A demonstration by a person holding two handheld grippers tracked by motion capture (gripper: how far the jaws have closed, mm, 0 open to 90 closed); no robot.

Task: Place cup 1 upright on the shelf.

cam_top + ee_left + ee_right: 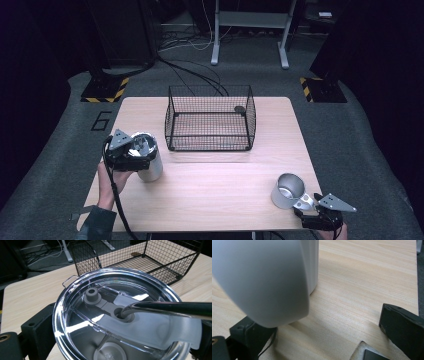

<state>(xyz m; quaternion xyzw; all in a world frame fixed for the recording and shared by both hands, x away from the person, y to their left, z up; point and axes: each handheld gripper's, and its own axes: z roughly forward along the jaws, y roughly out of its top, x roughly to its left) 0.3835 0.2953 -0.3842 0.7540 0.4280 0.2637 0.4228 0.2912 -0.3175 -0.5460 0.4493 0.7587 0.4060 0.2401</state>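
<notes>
Tumbler: steel tumbler [149, 162] with a clear lid [120, 315] stands upright at about 9 o'clock on the table [215, 195], near its left edge; a metal straw [172, 310] passes through the grey seal in the lid, seen in the left gripper view.
Left gripper: left gripper [131, 156] sits around the tumbler's upper part, held by a hand [111, 176] coming from 7 o'clock; its fingers [37, 332] flank the lid, one dark block showing just beside the rim at the lower left.
Left fingers state: closed on the tumbler, the lid filling the gap between them.
Mug: steel mug [289, 191] stands upright at about 4 o'clock on the table, its mouth open upward and its handle [304, 202] pointing toward 4 o'clock.
Right gripper: right gripper [311, 209] lies at the table's near right corner, its tip at the mug's handle.
Right fingers state: wide apart in the right gripper view; one finger [249, 337] sits under the blurred pale handle [267, 282], the other [402, 327] well off to the side with bare wood between.
Basket: black wire basket [210, 118] stands at 12 o'clock, toward the far edge, well apart from both vessels; a small dark round thing [240, 109] lies in its far right corner, too small to tell what.
Floor: grey carpet [60, 150] surrounds the table, with cables [195, 70] trailing at 12 o'clock.
</notes>
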